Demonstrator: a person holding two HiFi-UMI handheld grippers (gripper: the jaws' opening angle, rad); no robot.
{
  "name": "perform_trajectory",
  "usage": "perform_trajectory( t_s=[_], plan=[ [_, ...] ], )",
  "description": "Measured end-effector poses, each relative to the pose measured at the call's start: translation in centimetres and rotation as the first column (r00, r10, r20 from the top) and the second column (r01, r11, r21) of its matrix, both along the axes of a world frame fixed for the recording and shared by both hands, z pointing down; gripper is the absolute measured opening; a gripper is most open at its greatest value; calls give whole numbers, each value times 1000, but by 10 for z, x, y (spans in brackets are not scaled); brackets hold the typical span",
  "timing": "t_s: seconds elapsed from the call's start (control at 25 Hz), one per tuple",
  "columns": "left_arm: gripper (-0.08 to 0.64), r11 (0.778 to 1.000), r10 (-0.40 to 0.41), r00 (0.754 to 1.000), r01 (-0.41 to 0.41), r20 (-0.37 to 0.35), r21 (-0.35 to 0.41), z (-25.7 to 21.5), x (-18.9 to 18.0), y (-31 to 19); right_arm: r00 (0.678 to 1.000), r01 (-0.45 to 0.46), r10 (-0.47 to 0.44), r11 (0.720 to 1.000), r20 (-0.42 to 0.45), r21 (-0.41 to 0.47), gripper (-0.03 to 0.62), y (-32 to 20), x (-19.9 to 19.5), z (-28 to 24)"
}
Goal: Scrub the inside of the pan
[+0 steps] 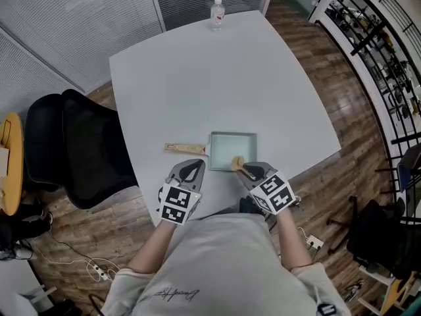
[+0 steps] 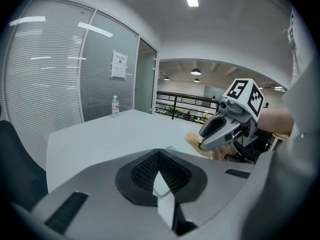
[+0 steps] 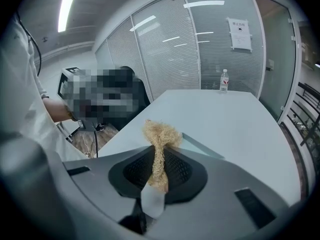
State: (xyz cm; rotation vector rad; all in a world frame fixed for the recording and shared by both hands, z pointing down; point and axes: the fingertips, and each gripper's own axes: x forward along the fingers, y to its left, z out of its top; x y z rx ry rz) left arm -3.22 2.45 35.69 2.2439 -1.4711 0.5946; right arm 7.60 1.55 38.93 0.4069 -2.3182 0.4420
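A square pale-green pan (image 1: 233, 149) with a wooden handle (image 1: 185, 148) pointing left lies near the table's front edge. My right gripper (image 1: 243, 170) is shut on a tan fibre scrubber (image 1: 237, 162), whose tuft sits at the pan's near rim. In the right gripper view the scrubber (image 3: 160, 140) is pinched between the jaws of that gripper (image 3: 159, 159), and the pan's rim (image 3: 201, 147) shows just beyond. My left gripper (image 1: 192, 170) is shut and empty, just short of the handle. In the left gripper view the left gripper (image 2: 160, 180) holds nothing, and the right gripper (image 2: 214, 134) and scrubber (image 2: 195, 139) appear at the right.
A water bottle (image 1: 217, 13) stands at the table's far edge. A black office chair (image 1: 79, 151) stands left of the white table (image 1: 217, 84). Cables and a power strip (image 1: 100, 270) lie on the wooden floor. Glass walls with blinds stand behind.
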Motion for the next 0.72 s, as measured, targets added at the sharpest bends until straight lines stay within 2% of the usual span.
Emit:
perform_trajectory(
  t_s=[0.72],
  plan=[
    [11, 1000, 14, 1000, -13, -12, 16, -6, 4, 3, 999, 42, -42, 999, -4, 16, 67, 7, -5, -4]
  ],
)
